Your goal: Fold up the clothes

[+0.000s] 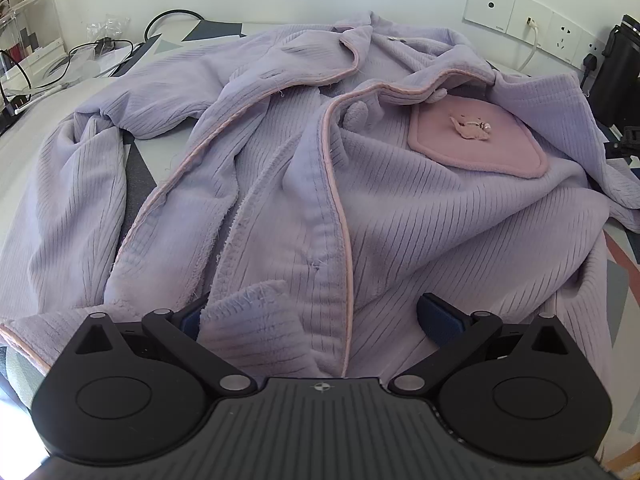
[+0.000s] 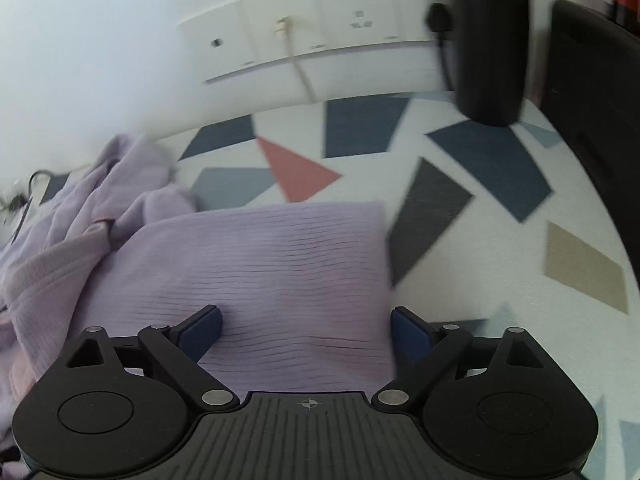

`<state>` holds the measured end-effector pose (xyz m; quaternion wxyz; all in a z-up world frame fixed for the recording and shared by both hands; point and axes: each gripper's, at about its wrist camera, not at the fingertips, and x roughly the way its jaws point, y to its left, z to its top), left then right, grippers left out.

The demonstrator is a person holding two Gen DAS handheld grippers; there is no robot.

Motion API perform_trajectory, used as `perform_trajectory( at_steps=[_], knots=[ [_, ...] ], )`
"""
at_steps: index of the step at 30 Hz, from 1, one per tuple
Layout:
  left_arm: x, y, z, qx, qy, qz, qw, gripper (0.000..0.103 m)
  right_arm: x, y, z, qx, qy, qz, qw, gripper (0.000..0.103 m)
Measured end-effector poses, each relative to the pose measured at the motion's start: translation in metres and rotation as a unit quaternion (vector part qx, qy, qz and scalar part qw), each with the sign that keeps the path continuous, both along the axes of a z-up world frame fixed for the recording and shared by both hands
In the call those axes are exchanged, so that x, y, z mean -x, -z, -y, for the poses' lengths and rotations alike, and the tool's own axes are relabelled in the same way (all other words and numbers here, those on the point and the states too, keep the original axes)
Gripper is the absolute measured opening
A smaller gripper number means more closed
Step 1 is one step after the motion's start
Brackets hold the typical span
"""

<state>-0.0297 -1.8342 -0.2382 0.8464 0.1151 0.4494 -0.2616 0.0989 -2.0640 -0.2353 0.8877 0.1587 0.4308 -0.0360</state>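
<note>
One lilac robe (image 1: 280, 152) lengthwise, collar toward wall sockets (image 1: 520, 28).

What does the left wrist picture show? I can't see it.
A lilac robe lies crumpled on a patterned surface, its pink pocket facing up. The left hand-held gripper is open over the robe's bottom edge.
</note>
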Motion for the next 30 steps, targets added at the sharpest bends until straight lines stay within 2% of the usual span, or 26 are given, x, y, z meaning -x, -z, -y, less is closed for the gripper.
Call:
perform_trajectory(
  at_steps=[2,4,6,9,12,14,18,21,24,26,28,29,30],
  knots=[
    [0.000,0.000,0.000,0.000,-0.001,0.000,1.0000,0.103,-0.004,0.000,-0.015,0.020,-0.020,0.002,1.000,0.088],
    [0.000,0.000,0.000,0.000,-0.001,0.000,1.0000,0.103,-0.006,-0.002,-0.026,0.039,-0.039,0.003,0.998,0.078],
    [0.000,-0.001,0.001,0.000,-0.003,0.000,1.0000,0.103,-0.007,-0.006,-0.033,0.055,-0.062,0.004,0.997,0.052],
    [0.000,-0.002,0.002,-0.002,-0.009,-0.003,1.0000,0.103,-0.009,-0.012,-0.041,0.079,-0.102,0.002,0.992,0.029],
    [-0.006,-0.011,0.005,-0.001,-0.013,-0.014,0.9998,0.101,-0.014,-0.023,-0.034,0.091,-0.120,0.009,0.989,0.016],
    [-0.009,-0.022,0.007,0.009,-0.016,-0.008,0.9998,0.098,-0.019,-0.039,-0.019,0.106,-0.096,0.034,0.989,0.014],
    [-0.011,-0.046,0.024,0.021,-0.003,0.010,0.9997,0.098,-0.031,-0.069,0.018,0.139,-0.030,0.077,0.987,0.011],
    [-0.011,-0.055,0.039,0.019,0.009,0.016,0.9997,0.098,-0.041,-0.079,0.040,0.198,0.037,0.088,0.976,0.009],
    [-0.012,-0.050,0.053,0.006,0.012,0.016,0.9998,0.098,-0.049,-0.067,0.063,0.180,0.056,0.061,0.980,0.010],
    [-0.013,-0.045,0.061,-0.001,0.017,0.009,0.9998,0.098,-0.054,-0.051,0.058,0.204,0.042,0.031,0.977,0.013],
    [-0.013,-0.041,0.065,-0.008,0.021,0.005,0.9997,0.098,-0.053,-0.038,0.053,0.223,0.043,0.009,0.974,0.029],
    [-0.012,-0.039,0.067,-0.012,0.024,0.002,0.9997,0.098,-0.048,-0.036,0.051,0.222,0.049,0.014,0.974,0.042],
    [-0.012,-0.037,0.068,-0.014,0.025,0.000,0.9996,0.098,-0.041,-0.036,0.049,0.209,0.052,0.027,0.976,0.060]
  ],
)
